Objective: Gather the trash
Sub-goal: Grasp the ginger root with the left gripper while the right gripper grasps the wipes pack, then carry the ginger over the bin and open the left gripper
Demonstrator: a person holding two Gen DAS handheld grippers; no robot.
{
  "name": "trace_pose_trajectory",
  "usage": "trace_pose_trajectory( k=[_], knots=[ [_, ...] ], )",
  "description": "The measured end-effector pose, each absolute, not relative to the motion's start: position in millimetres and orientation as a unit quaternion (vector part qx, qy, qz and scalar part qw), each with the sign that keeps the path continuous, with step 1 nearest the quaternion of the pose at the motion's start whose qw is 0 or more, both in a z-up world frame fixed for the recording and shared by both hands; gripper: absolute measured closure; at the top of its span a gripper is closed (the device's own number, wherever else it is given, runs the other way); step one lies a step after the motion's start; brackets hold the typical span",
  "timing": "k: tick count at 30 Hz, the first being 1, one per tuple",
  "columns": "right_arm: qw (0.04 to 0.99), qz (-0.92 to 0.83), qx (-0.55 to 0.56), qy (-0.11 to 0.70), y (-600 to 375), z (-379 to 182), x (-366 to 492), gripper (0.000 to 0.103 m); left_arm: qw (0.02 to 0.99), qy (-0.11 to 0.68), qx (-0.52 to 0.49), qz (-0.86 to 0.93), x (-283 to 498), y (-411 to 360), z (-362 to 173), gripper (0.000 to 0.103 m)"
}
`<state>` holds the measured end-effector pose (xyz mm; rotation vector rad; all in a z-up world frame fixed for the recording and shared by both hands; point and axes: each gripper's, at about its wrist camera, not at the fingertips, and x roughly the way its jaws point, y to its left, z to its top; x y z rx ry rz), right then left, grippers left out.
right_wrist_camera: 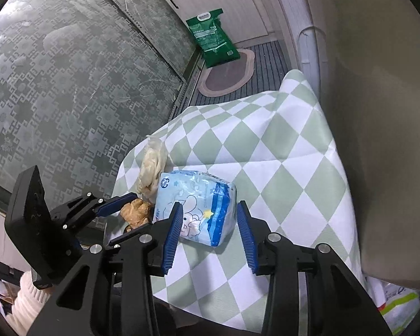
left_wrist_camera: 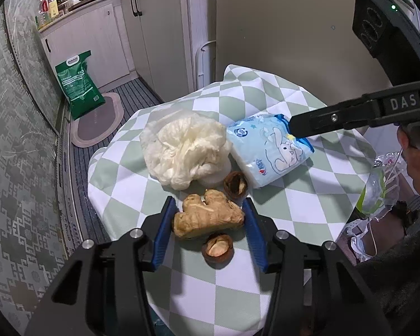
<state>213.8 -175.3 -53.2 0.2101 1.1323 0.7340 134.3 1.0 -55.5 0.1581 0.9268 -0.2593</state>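
Two grippers bracket trash, neither clenched: left gripper (left_wrist_camera: pixel 208 218) straddles the ginger (left_wrist_camera: pixel 207 218) at lower centre, right gripper (right_wrist_camera: pixel 208 221) the tissue pack (right_wrist_camera: pixel 198 210); closing off-centre may squirt the knobbly ginger into the nutshells (left_wrist_camera: pixel 217 247).

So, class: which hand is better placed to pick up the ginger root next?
Left. The left gripper already has its fingers on either side of the ginger root; the right gripper straddles the blue tissue pack.

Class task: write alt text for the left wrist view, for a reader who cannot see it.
The left gripper straddles a piece of ginger on a green-and-white checked tablecloth. Beyond lie crumpled white paper, two nutshell halves and a blue tissue pack, which the right gripper reaches.
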Motion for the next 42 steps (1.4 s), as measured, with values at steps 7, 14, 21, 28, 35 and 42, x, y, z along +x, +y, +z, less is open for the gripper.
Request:
trace_pose_trajectory(
  k=[7, 14, 21, 28, 35, 42],
  knots=[
    [0.767, 0.336, 0.1, 0.538, -168.5, -63.3, 217.2, 0.067, 0.888, 0.438, 0.064, -0.126, 129.2, 6.1, -50.1, 0.052],
    [0.772, 0.315, 0.093, 0.544, -167.6, -69.3, 221.3, 0.09, 0.898, 0.418, 0.033, -0.132, 125.5, 11.8, -36.5, 0.052],
    [0.786, 0.311, 0.071, 0.53, -166.9, -61.2, 216.5, 0.103, 0.913, 0.386, 0.014, -0.132, 120.2, 15.1, -20.5, 0.052],
    [0.81, 0.306, 0.044, 0.498, -170.7, -37.4, 205.4, 0.103, 0.925, 0.356, -0.01, -0.133, 112.2, 19.6, -1.9, 0.052],
    [0.835, 0.305, 0.037, 0.456, -173.2, -5.4, 198.6, 0.103, 0.939, 0.32, -0.035, -0.119, 102.0, 36.2, 16.3, 0.052],
    [0.844, 0.314, 0.044, 0.433, -165.9, 14.1, 195.7, 0.103, 0.946, 0.308, -0.059, -0.077, 93.8, 73.0, 23.6, 0.052]
  ],
)
